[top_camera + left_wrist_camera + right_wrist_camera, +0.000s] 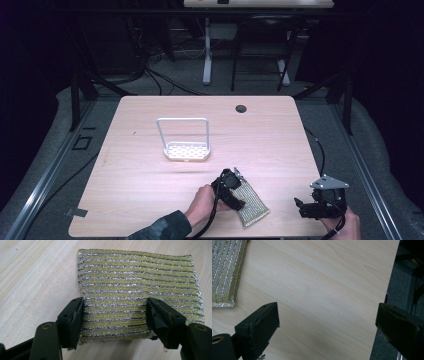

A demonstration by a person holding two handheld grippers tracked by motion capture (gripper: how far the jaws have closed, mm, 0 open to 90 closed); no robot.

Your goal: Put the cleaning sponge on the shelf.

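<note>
High view: room dim, surroundings near black; tabletop (150,165) lit from overhead, brightest beyond the left tool (231,192). Soft, short shadows under both tools. Gripper views evenly lit, sharp on the weave ahead; jaws nearest the lens slightly soft. Metallic threads glint.

Scouring pad (252,204) being kept flat on table (150,165), near front edge, right of centre. Rack (186,148) being stood mid-table, behind pad and to left. Left gripper (235,196) being positioned over pad; right gripper (305,207) being held well right, near table's corner.
</note>
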